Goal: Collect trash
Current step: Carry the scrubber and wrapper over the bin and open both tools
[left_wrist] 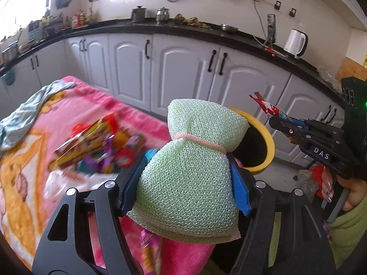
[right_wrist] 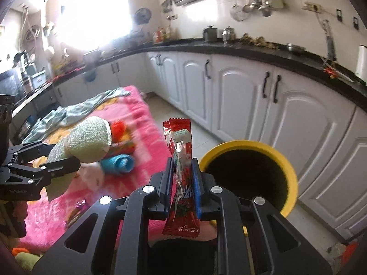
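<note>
the green mesh scrubber (left_wrist: 188, 171) fills the middle of the left view, pinched at its sides by the left gripper (left_wrist: 187, 183), whose jaws stand fairly wide around it. right of centre in the right view, the right gripper (right_wrist: 182, 178) is clamped nearly closed on a red wrapper (right_wrist: 181, 171). the yellow-rimmed bin (right_wrist: 284, 160) sits at the right, beside the pink blanket (right_wrist: 137, 119).

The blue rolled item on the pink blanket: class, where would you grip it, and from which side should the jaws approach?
Grip the blue roll across its rounded middle, coming from above with one pad on each long side. It lies on its side on the pink blanket, so its curved flanks are exposed. Other wrappers crowd it closely, so a steep approach looks safer.
</note>
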`<state>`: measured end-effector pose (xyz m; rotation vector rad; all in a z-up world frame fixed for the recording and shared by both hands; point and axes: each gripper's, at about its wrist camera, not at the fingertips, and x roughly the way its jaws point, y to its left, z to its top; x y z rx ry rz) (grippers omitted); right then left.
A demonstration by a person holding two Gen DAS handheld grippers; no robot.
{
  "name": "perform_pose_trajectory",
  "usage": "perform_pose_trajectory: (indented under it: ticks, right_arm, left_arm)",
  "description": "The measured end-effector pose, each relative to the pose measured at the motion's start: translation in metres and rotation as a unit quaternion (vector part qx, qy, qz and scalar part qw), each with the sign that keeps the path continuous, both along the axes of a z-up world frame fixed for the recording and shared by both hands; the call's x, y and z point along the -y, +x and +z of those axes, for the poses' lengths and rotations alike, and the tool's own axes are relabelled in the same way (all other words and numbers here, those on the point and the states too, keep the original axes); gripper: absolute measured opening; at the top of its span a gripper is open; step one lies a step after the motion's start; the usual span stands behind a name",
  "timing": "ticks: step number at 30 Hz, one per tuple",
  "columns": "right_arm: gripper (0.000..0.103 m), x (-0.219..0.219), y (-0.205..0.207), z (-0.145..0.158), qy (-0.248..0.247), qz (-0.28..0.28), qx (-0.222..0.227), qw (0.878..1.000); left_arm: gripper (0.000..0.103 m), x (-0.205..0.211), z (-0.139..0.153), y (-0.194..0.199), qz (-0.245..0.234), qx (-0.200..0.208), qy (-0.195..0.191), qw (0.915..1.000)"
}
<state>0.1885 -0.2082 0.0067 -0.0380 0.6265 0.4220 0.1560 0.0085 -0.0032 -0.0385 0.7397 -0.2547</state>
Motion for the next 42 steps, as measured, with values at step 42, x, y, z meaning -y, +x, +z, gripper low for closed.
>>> perform_pose_trajectory:
  ticks: [42]
  right_arm:
    - [0.018, 0.116, 0.115, -0.065, 0.063, -0.118, -0.092, 0.987]
  left_arm:
    - [0.064, 0.142, -0.066, 0.170, -0.062, -0.082, -0.005, 0.9947]
